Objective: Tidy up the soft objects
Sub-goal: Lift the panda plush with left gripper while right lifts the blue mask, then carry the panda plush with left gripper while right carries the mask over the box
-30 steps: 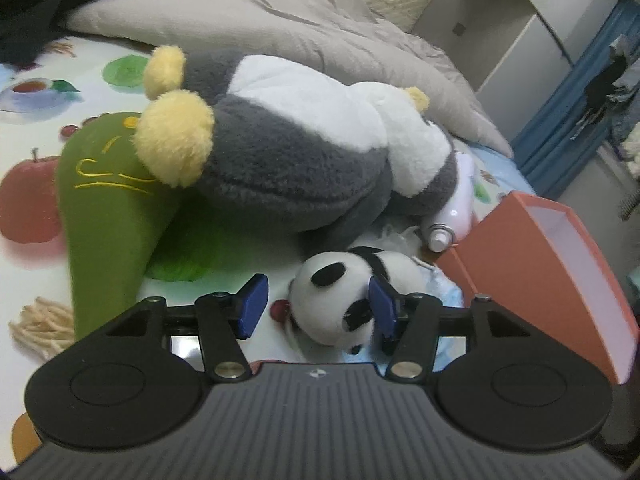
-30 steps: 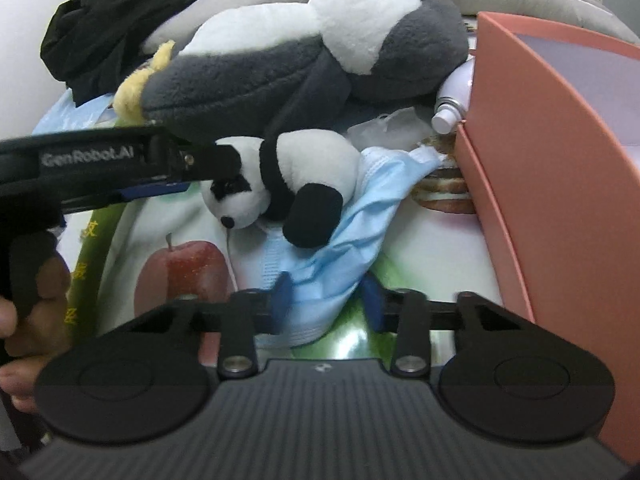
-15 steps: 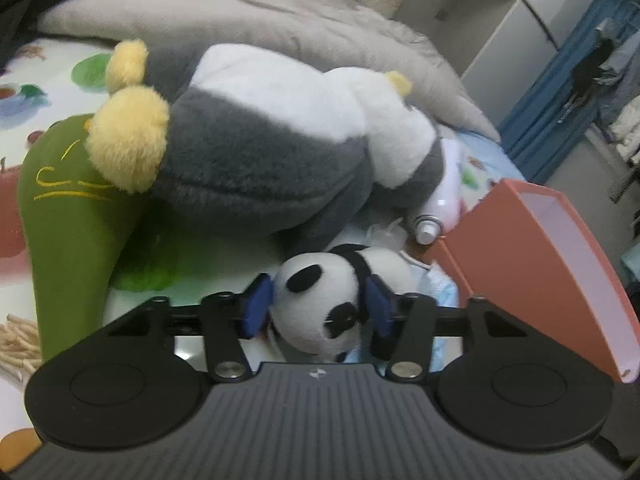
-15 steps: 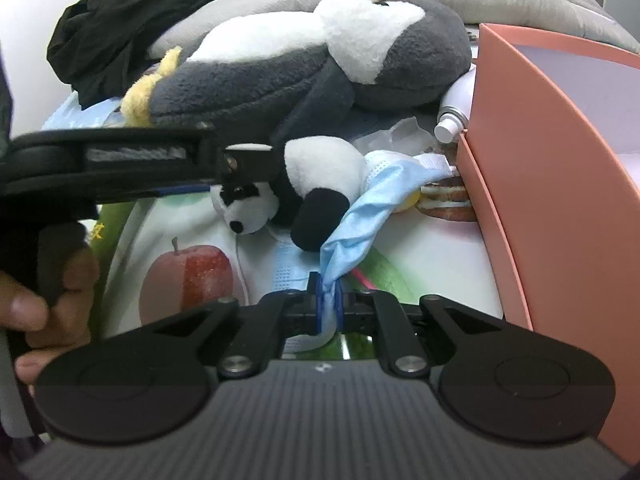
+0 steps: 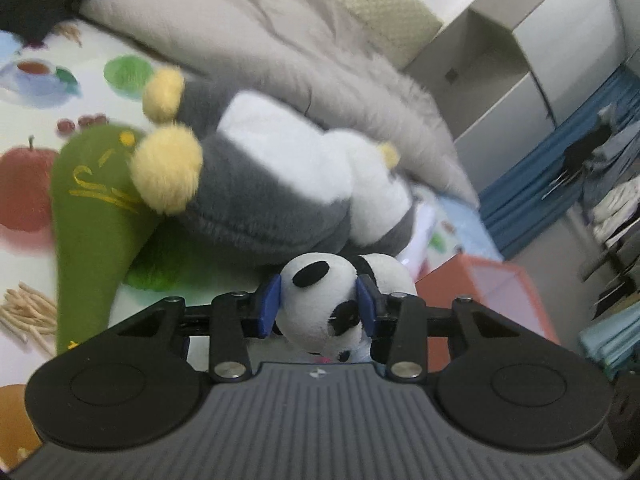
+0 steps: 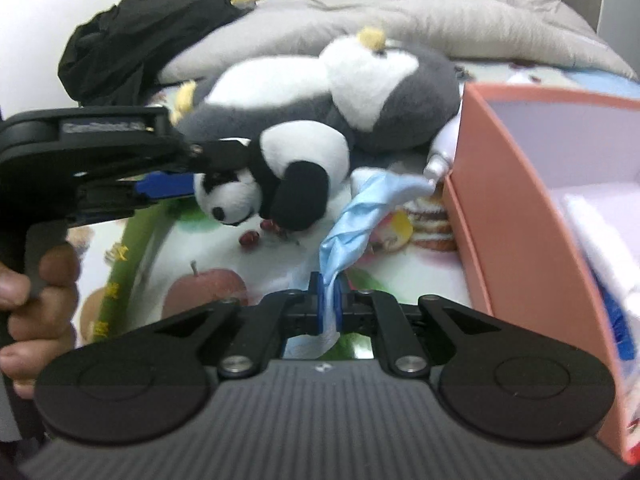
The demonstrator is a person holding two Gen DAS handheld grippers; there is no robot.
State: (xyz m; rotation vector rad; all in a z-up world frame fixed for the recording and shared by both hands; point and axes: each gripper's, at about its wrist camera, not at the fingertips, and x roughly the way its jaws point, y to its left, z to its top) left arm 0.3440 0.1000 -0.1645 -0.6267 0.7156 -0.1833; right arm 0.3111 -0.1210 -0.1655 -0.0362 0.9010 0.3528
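Note:
My left gripper (image 5: 318,302) is shut on the head of a small panda plush (image 5: 324,304) and holds it off the printed sheet; the same plush (image 6: 280,176) hangs from that gripper (image 6: 168,184) in the right wrist view. My right gripper (image 6: 329,300) is shut on a light blue face mask (image 6: 360,216), which trails up from the fingers. A big grey and white penguin plush (image 5: 260,184) lies behind, also seen in the right wrist view (image 6: 360,92). A green plush (image 5: 92,216) lies under its feet.
An open orange box (image 6: 516,208) stands at the right, with white and blue items inside; it also shows in the left wrist view (image 5: 492,284). A white bottle (image 6: 444,152) lies against it. A grey duvet (image 5: 304,60) and black clothing (image 6: 132,48) lie behind.
My left gripper closed on the panda's head and lifted it. My right gripper closed on the blue mask and pulled it up from under the panda.

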